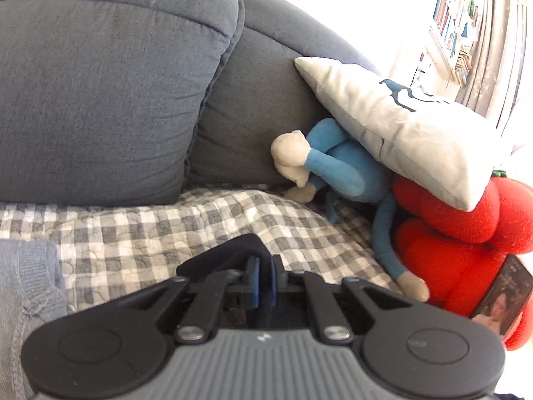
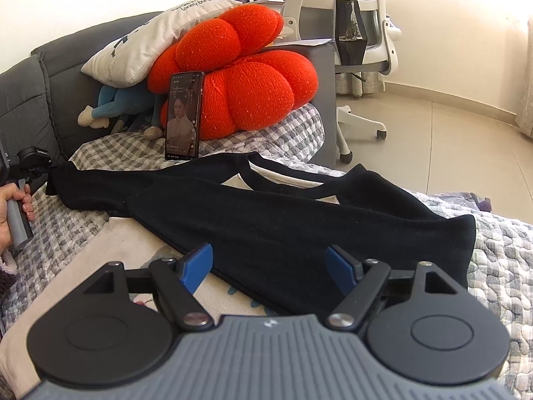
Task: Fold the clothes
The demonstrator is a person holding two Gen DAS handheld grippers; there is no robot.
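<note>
A black long-sleeved top (image 2: 266,206) lies spread across the checked quilt (image 2: 133,146), its white-lined neck opening toward the far side. My left gripper (image 1: 263,263) is shut, and a fold of the black top (image 1: 230,250) bulges up between its blue pads. In the right wrist view the left gripper (image 2: 33,163) holds the sleeve end at the far left, with a person's hand (image 2: 10,206) on its handle. My right gripper (image 2: 269,265) stands open just above the near hem of the top, nothing pressed between its fingers.
A phone (image 2: 183,116) leans upright on a red pumpkin cushion (image 2: 240,76). A white pillow (image 1: 399,133) rests on a blue plush toy (image 1: 336,166) against the grey sofa back (image 1: 100,83). A cream cloth (image 2: 110,250) lies under the top. An office chair (image 2: 359,33) stands on the floor.
</note>
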